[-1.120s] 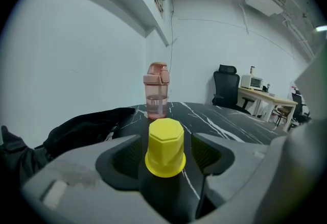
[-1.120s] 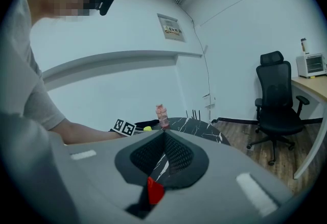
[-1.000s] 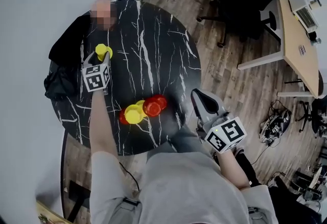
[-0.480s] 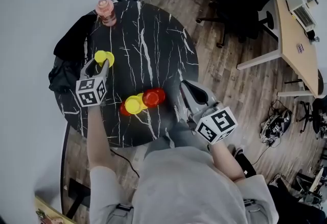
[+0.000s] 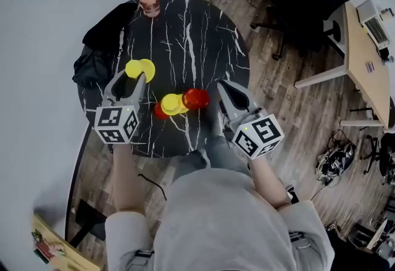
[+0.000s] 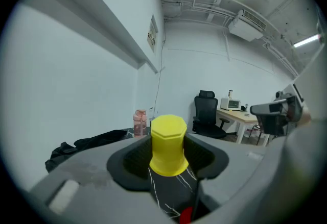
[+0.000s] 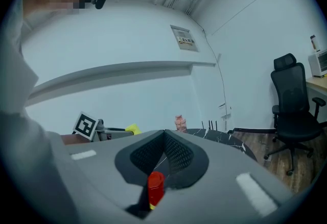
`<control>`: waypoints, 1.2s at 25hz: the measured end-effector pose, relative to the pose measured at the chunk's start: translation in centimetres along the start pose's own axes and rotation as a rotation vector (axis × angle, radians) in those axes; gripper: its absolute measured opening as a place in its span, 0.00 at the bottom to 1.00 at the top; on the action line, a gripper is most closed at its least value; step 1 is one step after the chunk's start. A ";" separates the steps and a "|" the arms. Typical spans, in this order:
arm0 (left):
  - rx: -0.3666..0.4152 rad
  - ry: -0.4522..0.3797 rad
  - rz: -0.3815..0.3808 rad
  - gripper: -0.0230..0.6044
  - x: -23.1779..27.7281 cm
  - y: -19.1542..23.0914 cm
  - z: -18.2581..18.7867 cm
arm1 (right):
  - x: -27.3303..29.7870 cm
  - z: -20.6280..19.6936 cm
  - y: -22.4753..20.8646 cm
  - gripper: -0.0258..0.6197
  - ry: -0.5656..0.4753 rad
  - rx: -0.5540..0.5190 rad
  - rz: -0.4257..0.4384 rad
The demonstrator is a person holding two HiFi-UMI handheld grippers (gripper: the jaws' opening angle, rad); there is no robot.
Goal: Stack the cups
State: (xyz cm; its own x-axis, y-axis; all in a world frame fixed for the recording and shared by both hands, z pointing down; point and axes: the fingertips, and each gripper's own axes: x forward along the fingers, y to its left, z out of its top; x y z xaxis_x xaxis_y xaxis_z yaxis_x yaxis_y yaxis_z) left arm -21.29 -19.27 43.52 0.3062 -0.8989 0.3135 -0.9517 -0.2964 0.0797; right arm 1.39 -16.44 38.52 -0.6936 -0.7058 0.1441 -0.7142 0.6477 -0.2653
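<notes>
We carry the yellow cup (image 6: pixel 167 144) upside down in the left tool (image 5: pixel 133 80), whose jaws have just been closing on its sides. That keeps the open mouth facing down, ready to drop over another cup. It hangs clear of the worktop (image 5: pixel 191 35), at about 10 o'clock from the red and yellow cups (image 5: pixel 174 104) gathered near the worktop's 6 o'clock edge (likely its destination). The right tool (image 5: pixel 223 87) waits at their 3 o'clock, jaws together and empty, probably kept aside to steady them.
</notes>
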 end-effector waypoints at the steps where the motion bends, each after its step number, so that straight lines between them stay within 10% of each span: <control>1: 0.008 -0.007 -0.002 0.36 -0.7 -0.6 0.3 | 0.0 0.0 0.4 0.04 0.000 -0.004 0.008; 30: 0.072 0.162 -0.026 0.37 -2.0 -13.4 -3.3 | -2.6 1.0 1.3 0.04 0.031 -0.032 0.197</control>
State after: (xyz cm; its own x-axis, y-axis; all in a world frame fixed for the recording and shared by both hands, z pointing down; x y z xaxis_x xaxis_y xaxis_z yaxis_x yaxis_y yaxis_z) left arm -9.27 -12.43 44.93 0.3181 -0.8282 0.4614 -0.9376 -0.3468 0.0239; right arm 2.33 -14.02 36.87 -0.8225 -0.5555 0.1217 -0.5665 0.7815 -0.2613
